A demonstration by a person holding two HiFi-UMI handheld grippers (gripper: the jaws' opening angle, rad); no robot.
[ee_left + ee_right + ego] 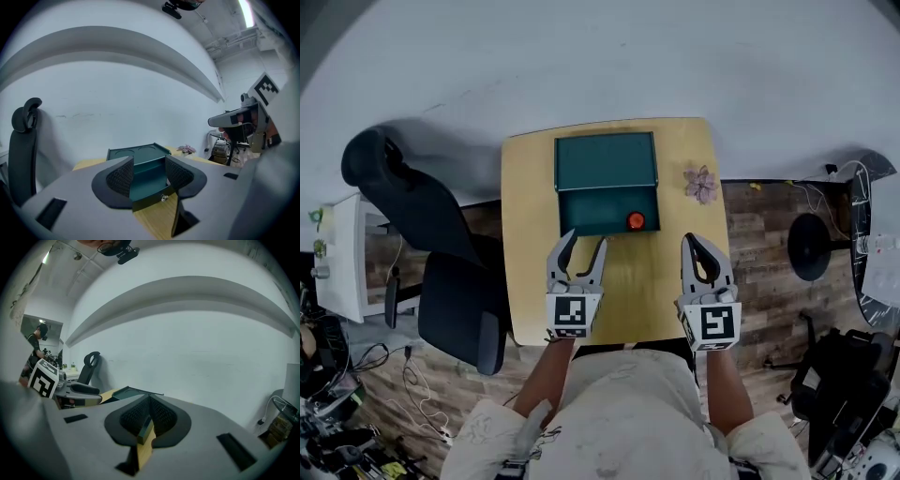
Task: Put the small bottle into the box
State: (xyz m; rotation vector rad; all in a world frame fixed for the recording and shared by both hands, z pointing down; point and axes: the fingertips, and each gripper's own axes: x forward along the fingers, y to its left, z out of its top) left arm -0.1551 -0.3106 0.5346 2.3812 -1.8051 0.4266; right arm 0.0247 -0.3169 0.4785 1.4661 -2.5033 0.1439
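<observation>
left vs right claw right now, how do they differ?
The left claw has its jaws apart; the right claw has its jaws together. The left claw faces the open drawer of the box; the right claw sits over bare table, right of the box. Both are empty.

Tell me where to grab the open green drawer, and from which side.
Take the small knob on the drawer's front panel, coming from the near table edge. The panel is flat and faces the person, so the knob is the only part that sticks out. The open left gripper points at it.
</observation>
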